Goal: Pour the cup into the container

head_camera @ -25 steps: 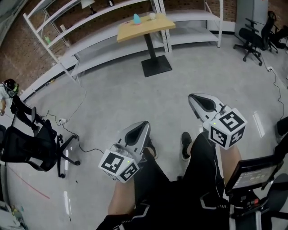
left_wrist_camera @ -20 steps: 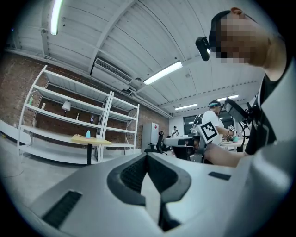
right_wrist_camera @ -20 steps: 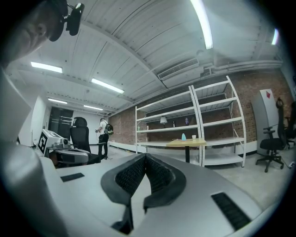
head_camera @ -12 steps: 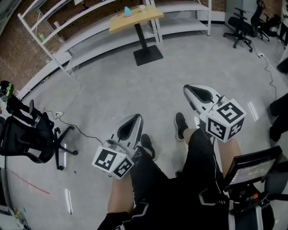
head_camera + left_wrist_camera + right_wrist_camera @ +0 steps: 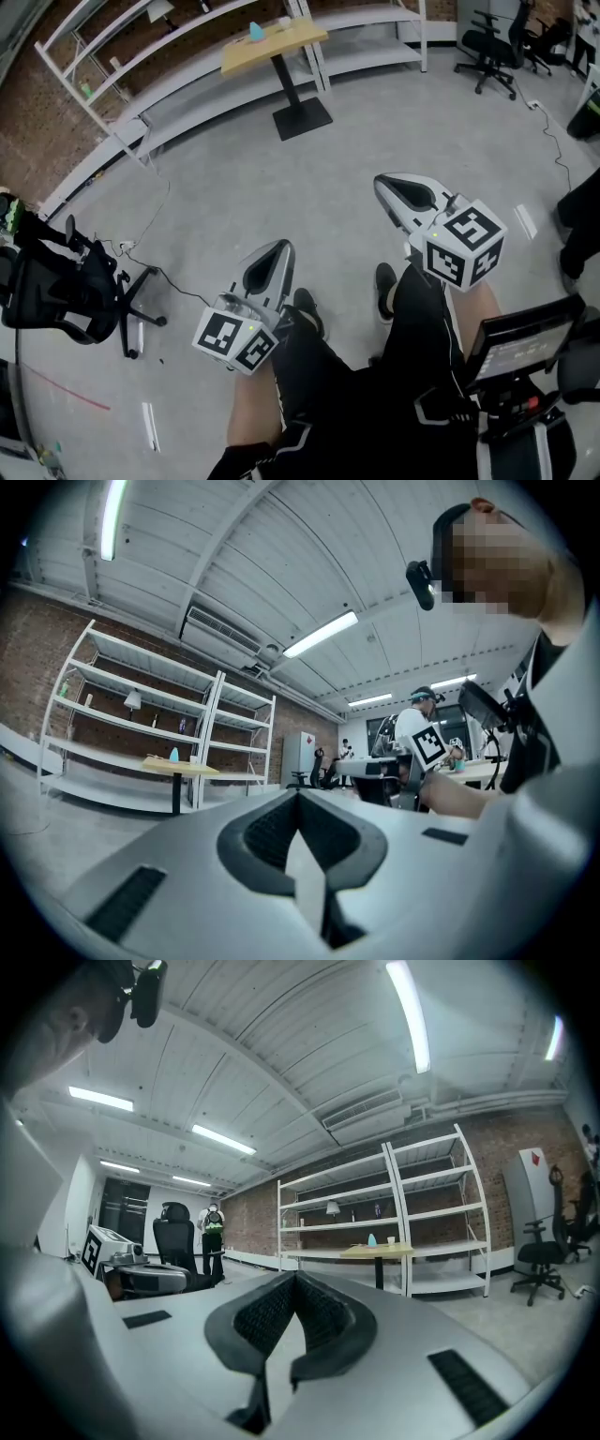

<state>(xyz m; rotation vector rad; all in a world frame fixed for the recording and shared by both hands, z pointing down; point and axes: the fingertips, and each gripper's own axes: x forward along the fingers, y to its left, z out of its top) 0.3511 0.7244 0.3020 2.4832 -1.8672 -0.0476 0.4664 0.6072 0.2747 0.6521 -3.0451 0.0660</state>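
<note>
Concrete floor, wooden table well across it; person on foot.
Since a second ago the stride has changed and the table has shifted in the head view, so I judge pouring is out of reach. Left gripper and right gripper are both clenched on nothing. The white cup and blue item stand on the table; contents too small to read.

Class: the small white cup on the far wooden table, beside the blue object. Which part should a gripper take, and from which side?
Likely the side wall of the white cup, jaws level, coming from the open floor side of the table. It appears upright, the blue object sits beside it and shelving stands behind. Too small to show a handle.
</note>
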